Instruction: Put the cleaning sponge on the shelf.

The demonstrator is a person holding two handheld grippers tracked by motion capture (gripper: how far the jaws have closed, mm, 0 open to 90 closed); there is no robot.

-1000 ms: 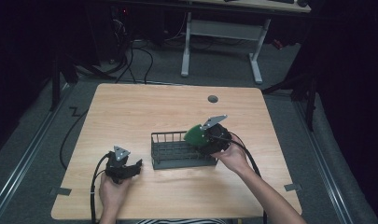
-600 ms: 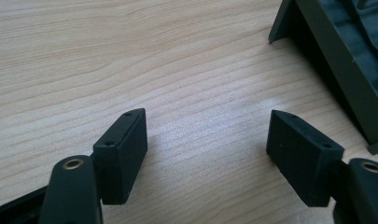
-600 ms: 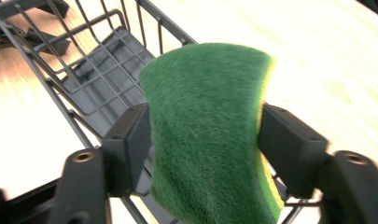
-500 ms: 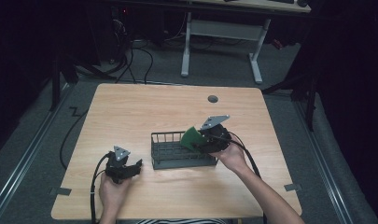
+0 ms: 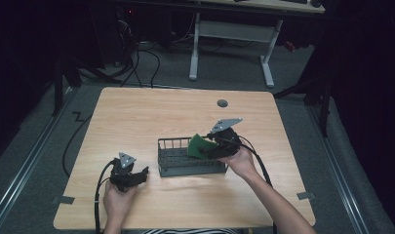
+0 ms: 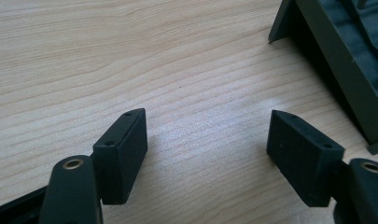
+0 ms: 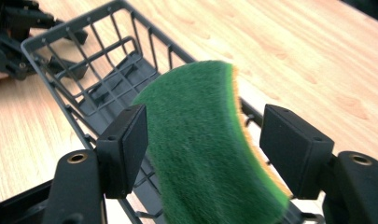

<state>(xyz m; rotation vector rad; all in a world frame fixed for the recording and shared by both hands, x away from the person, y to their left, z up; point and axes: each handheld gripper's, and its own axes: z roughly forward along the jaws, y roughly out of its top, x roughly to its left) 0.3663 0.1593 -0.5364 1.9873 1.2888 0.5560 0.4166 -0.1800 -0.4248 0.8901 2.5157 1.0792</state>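
My right claw (image 7: 203, 140) has just been opening, sponge (image 7: 200, 140) loose between its pads over the rack (image 5: 175, 168); left claw (image 6: 207, 140) gapes empty beside it.

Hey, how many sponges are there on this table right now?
1. A green sponge sits between the right gripper's jaws, over the right end of the dark wire basket. Another could hide behind the basket's wall.
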